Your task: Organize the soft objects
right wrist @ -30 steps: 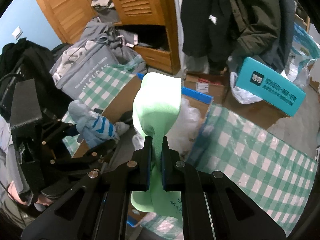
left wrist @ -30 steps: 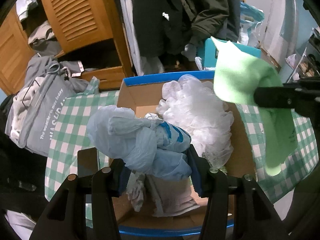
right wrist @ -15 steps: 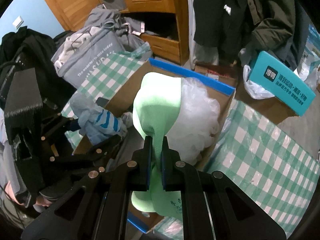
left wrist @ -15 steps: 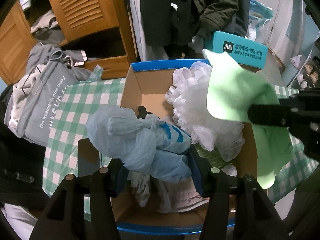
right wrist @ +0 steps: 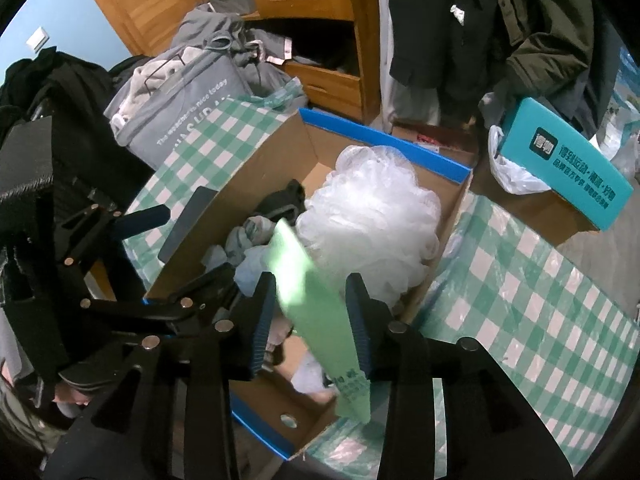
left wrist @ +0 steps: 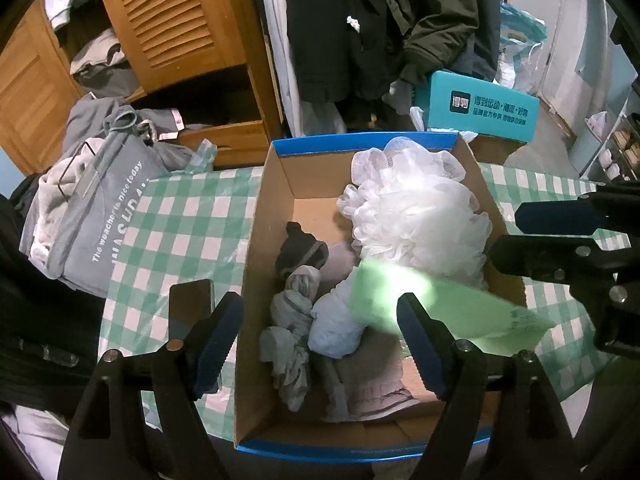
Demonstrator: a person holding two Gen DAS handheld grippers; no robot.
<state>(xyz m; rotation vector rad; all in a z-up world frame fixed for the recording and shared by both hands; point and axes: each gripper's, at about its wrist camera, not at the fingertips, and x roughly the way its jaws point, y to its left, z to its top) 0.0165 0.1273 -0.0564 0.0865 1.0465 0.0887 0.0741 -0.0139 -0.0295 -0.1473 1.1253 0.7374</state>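
Note:
An open cardboard box with a blue rim sits on the checked cloth. Inside lie a white mesh puff, a dark sock, grey rags and a light blue plastic-bag bundle. My left gripper hangs over the box's near end. Its jaws are opening, well clear of the bundle below. My right gripper is over the box's right side, jaws opening. A blurred green cloth slides down between them, loose from the pads. In the left wrist view the green cloth droops over the box's right wall.
A green checked tablecloth covers the table. A dark phone lies left of the box, a grey tote bag further left. A teal carton stands behind the box. Wooden wardrobe doors and hanging dark coats fill the back.
My left gripper has opened and the blue bag bundle has dropped into the box. My right gripper has parted, and the green cloth has swung down out of its pinch.

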